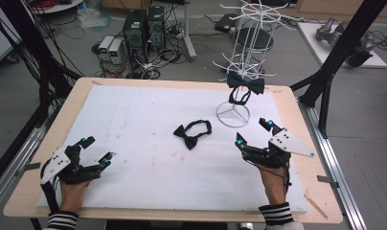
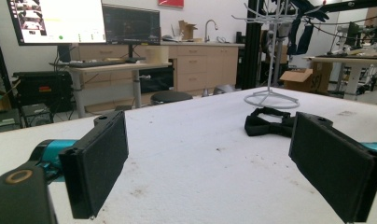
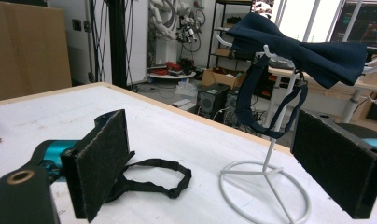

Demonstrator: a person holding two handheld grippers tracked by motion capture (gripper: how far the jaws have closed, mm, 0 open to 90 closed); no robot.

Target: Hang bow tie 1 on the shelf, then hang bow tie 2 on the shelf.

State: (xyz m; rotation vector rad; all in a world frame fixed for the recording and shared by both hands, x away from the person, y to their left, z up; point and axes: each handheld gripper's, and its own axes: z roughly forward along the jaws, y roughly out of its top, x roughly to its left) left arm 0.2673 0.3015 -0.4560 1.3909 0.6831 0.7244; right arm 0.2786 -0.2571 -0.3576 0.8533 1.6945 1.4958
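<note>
bow tie [image 1: 192, 133]: lying mid-counter, long axis running near-right to far-left
right tongs [image 1: 253, 134]: sitting nearer it, released
left tongs [image 1: 96, 150]: resting farther away, released too

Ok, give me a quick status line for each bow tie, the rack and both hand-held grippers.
Left hand-held gripper: open, holding nothing, resting near the table's left edge.
Right hand-held gripper: open, holding nothing, pointed toward the rack.
Bow tie on the table: lying flat on the white mat, strap looped, untouched.
Bow tie on the rack: hanging from a hook, strap dangling.
Rack: upright on the mat.
</note>
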